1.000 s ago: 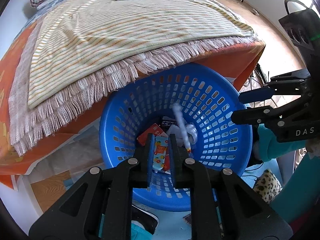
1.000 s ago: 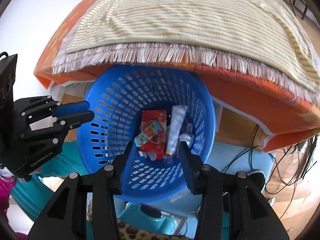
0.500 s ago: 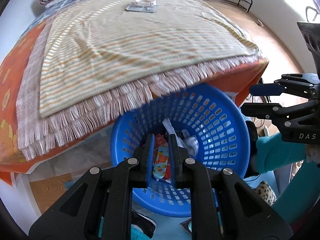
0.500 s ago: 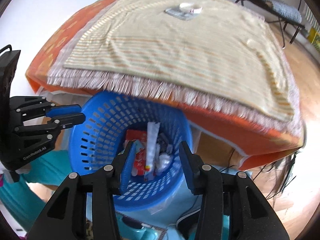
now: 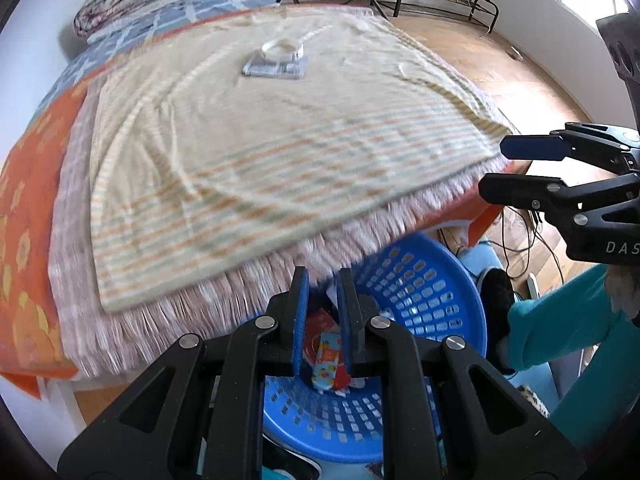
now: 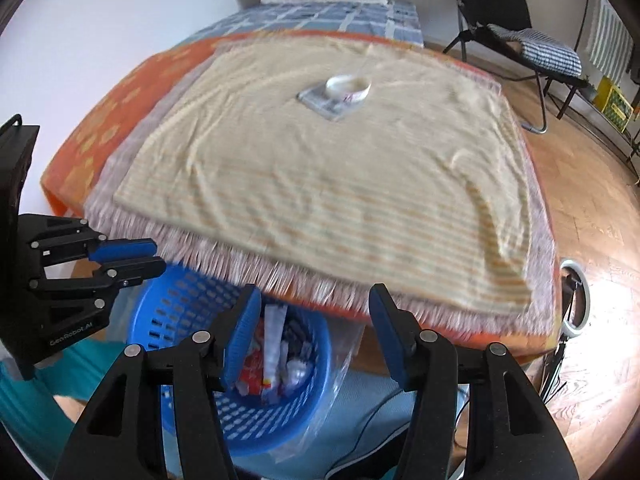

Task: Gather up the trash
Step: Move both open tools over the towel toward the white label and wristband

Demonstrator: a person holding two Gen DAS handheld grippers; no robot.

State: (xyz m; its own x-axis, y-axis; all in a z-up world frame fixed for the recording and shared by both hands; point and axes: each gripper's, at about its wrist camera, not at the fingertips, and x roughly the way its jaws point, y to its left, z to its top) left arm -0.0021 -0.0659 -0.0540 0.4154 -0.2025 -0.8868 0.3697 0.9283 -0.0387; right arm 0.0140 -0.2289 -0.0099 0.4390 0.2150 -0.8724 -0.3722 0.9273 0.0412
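Left tongs (image 5: 323,316) nearly closed, empty; body reads "GenRobot.AI". Right tongs (image 6: 314,336) just opening, empty, marked "DAS", cut off. Basket (image 6: 180,300) trash blurred.

Both wrist cameras look steeply down and forward along their own fingers, from just above a blue basket (image 5: 436,304) at each frame's six o'clock. Both share the striped cloth (image 6: 340,184) toward twelve. Each catches the other gripper: three o'clock, nine o'clock.

Basket (image 6: 188,316) mouth half roofed by blanket fringe (image 6: 280,272) | near side stood open | bed top clear except tape ring (image 6: 348,85) on packet (image 6: 324,105)
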